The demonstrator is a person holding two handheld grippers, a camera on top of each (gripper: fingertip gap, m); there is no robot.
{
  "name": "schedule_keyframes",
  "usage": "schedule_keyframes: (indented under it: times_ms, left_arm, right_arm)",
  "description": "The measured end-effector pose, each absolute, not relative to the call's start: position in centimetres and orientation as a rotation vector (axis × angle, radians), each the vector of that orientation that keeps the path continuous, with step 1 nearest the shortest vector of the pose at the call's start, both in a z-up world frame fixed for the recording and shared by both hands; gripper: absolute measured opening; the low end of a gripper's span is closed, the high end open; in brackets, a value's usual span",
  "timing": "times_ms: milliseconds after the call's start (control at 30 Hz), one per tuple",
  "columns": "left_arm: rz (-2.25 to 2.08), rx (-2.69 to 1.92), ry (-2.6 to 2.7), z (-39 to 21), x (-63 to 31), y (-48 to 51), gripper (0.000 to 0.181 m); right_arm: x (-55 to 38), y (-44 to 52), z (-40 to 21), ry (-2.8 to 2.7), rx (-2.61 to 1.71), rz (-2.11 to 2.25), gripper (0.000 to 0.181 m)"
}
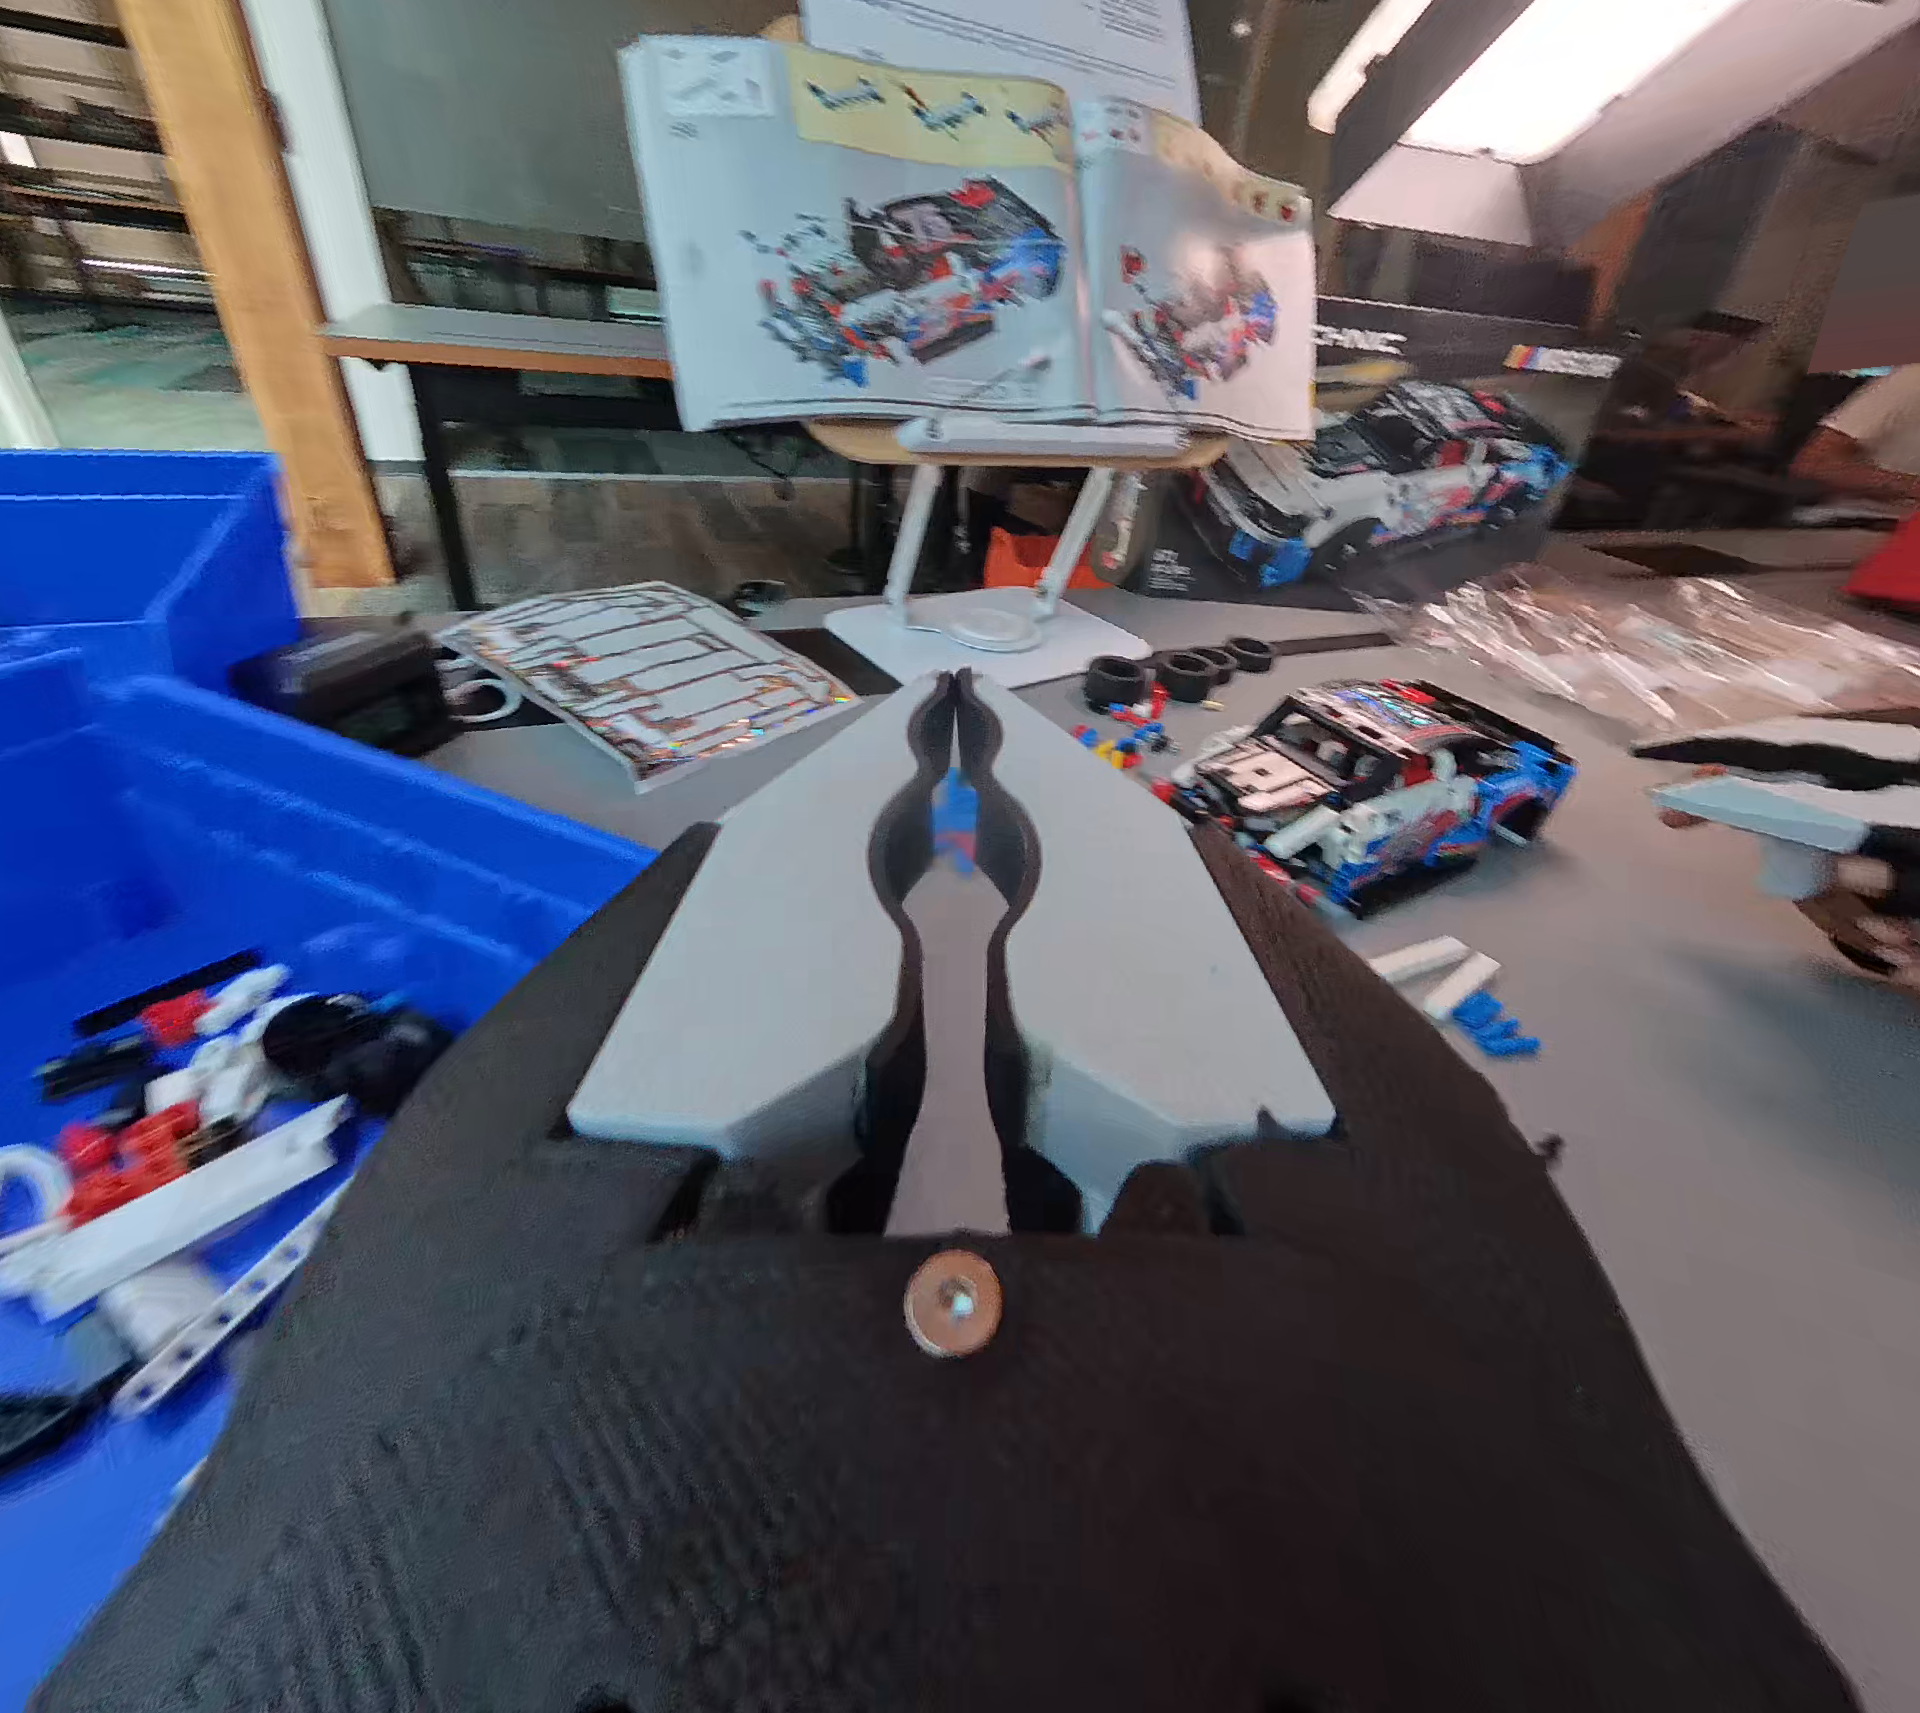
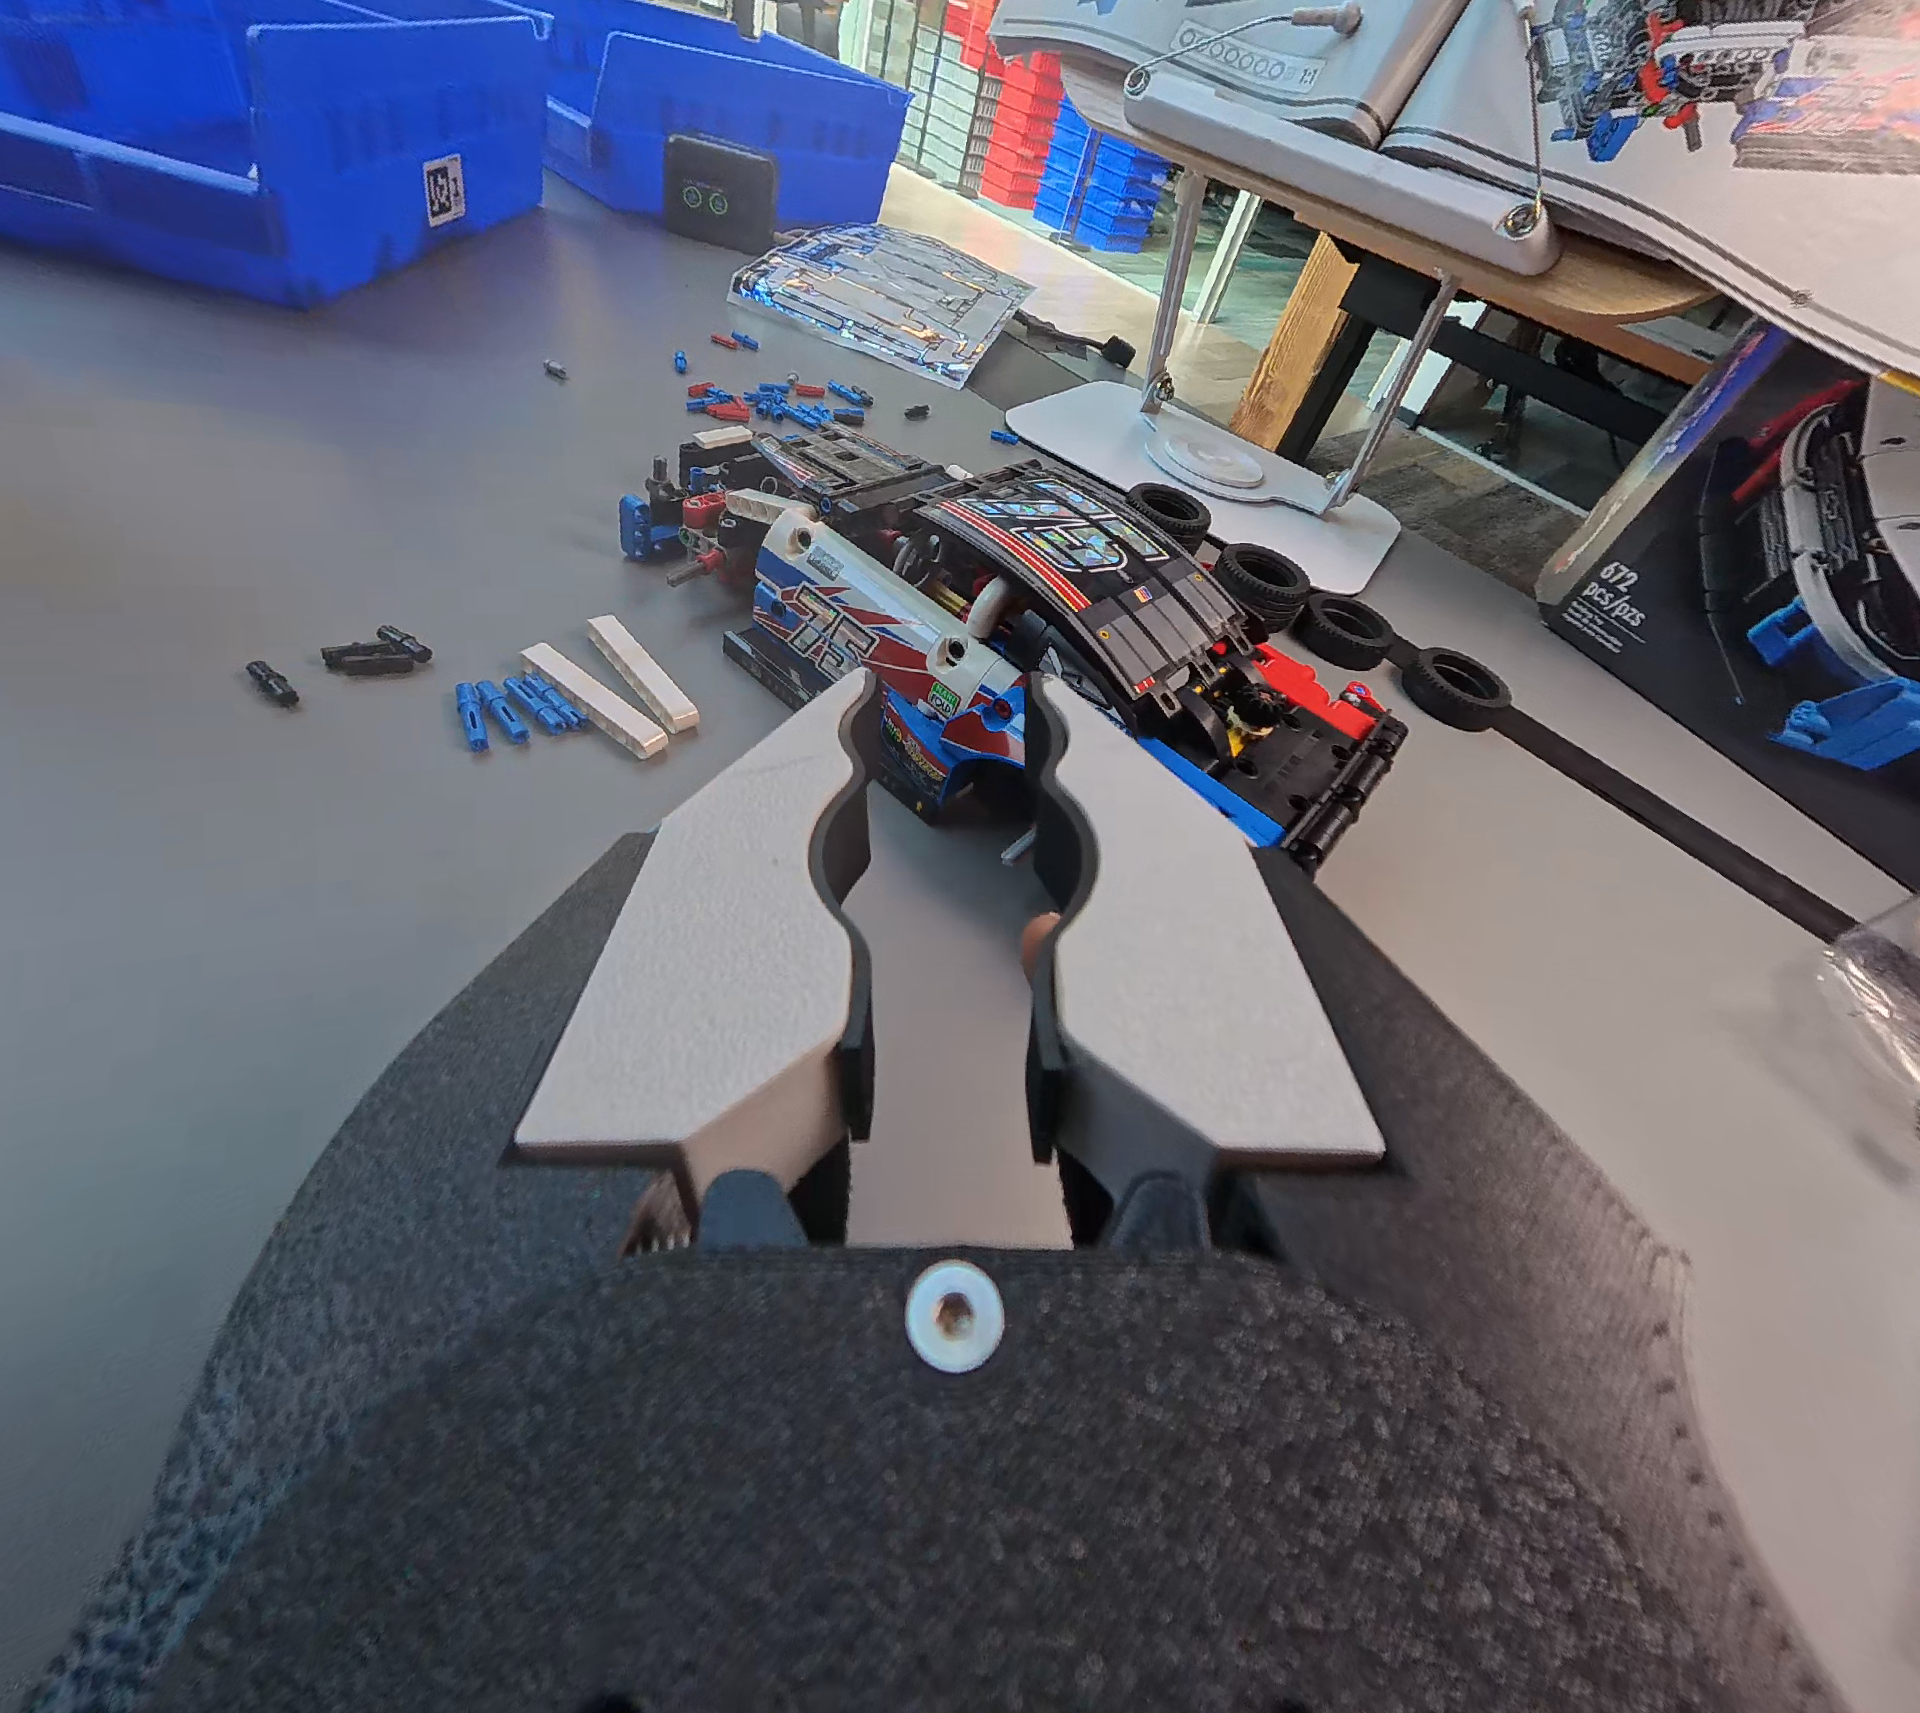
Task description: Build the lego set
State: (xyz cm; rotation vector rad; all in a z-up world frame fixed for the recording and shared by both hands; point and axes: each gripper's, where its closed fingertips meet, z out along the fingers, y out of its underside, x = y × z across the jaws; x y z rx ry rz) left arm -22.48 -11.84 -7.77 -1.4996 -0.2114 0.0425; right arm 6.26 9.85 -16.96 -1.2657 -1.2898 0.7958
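Note:
The part-built lego race car (image 1: 1382, 780) lies on the grey table; it also shows in the right wrist view (image 2: 1039, 583). My left gripper (image 1: 956, 687) hangs above the table next to the blue bin (image 1: 312, 832), its tips together. A small blue piece (image 1: 956, 816) sits in the hollow between its fingers. My right gripper (image 2: 951, 697) is open and empty, its fingertips on either side of the car's blue corner; I cannot tell whether they touch it. It also shows in the left wrist view (image 1: 1766, 790), right of the car.
The open instruction booklet (image 1: 883, 261) rests on a white stand (image 1: 977, 624) behind the car. Several tyres (image 2: 1340, 624), white beams (image 2: 613, 687), blue pins (image 2: 509, 707), black pins (image 2: 364, 655) and a sticker sheet (image 2: 883, 292) lie around. The set's box (image 2: 1766, 603) stands at the right; plastic bags (image 1: 1662, 645) lie nearby.

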Motion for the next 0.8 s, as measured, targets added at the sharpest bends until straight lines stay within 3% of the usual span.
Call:
schedule_keyframes:
  times_ms: [233,367,700,800]
  left_arm:
    - [0.411,-1.555,-0.491,-7.4,-32.3,-21.0,0.000]
    - [0.411,-1.910,-0.440,-9.7,-34.4,-21.5,0.005]
    - [0.120,-2.788,0.159,-21.8,-28.0,-21.0,0.051]
    - [0.180,-2.824,0.214,-23.6,-28.1,-20.6,0.045]
  right_arm:
    - [6.3,10.0,-16.9,-1.281,-1.273,0.815,0.025]
    - [6.1,10.0,-17.2,-1.295,-1.277,0.820,0.025]
    - [6.7,10.7,-17.1,-1.273,-1.290,0.794,0.025]
    - [6.7,10.7,-17.0,-1.272,-1.288,0.790,0.025]
